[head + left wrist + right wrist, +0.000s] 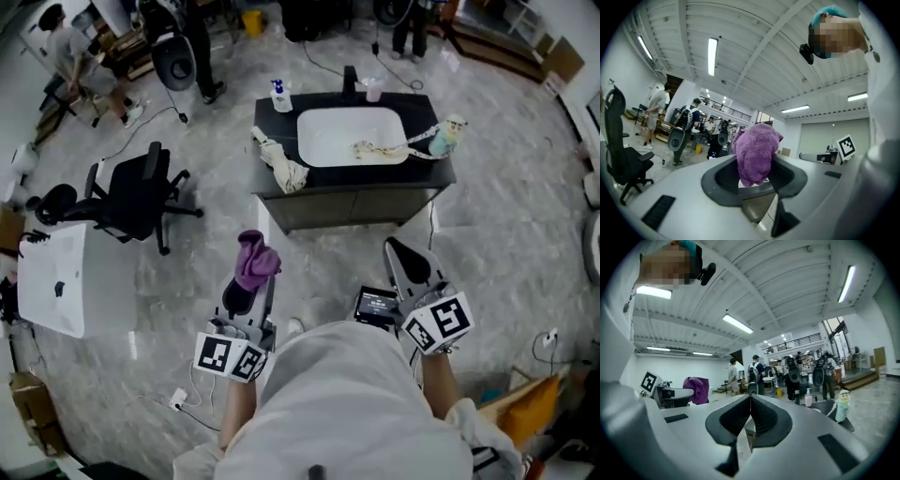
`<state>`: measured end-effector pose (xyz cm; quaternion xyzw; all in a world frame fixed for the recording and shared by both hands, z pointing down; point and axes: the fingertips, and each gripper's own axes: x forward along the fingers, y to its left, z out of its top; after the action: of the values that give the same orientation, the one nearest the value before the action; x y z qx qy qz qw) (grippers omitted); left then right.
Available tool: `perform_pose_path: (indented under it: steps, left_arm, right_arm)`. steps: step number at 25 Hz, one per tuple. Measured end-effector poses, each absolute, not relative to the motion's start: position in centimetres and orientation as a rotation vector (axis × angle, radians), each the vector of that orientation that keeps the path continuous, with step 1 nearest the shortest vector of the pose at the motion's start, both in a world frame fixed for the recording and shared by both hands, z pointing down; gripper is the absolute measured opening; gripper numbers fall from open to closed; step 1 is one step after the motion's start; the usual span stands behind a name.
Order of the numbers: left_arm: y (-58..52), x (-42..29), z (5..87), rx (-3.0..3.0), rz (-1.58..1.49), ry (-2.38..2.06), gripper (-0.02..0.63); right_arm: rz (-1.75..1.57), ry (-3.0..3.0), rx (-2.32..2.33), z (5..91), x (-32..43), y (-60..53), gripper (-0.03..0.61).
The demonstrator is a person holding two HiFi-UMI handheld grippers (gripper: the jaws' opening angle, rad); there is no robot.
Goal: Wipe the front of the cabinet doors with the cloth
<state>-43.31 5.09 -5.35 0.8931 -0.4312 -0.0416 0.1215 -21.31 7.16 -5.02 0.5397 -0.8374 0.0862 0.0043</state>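
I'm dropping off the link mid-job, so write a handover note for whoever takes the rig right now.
Left tool: shut on the purple cloth, held up in the air.
Right tool: shut, empty.
Cabinet: ahead across the floor, doors closed; both tools are well short of it.
Done: cloth is in the grip.
Left: step up to the cabinet and wipe the door fronts.

Left tool (247, 292) clamped — right tool (403, 259) closed

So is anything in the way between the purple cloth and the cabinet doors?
No, nothing visible. Only bare floor lies between the cloth and the doors. The chair stands off to the left.
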Motion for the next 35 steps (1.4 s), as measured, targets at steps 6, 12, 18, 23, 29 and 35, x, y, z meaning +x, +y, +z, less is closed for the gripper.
perform_pose_path:
  steps: [6,12,18,23,29,35]
  left_arm:
    - [7.4,-45.9,-3.6,2.751,-0.001,-0.969,0.152]
    - [10.7,-47.8,-2.6,2.765,0.011,-0.921,0.153]
    - [13.8,-49.2,-2.2,2.644,0.015,-1.064,0.152]
    - [16.2,-45.5,-1.3,2.570,0.070,-1.150,0.153]
    - [22.8,-41.4,-0.5,2.535,0.093,-1.127,0.153]
    - [26.6,-42.3,0.1,2.544,0.082,-1.032,0.153]
  right_arm:
    - [0.369,-2.447,1.966,-3.2,-25.1,12.8,0.026]
    - [0.424,-2.398,2.001,-2.3,-27.3,17.8,0.026]
    - [0.460,-2.463,2.003,-2.8,-25.8,20.1,0.026]
    - [0.480,-2.471,1.972,-0.7,-21.6,22.9,0.026]
    - [0.608,-2.464,1.884,3.4,-18.9,27.6,0.026]
    - [0.454,-2.525,1.850,0.0,-22.4,30.7,0.026]
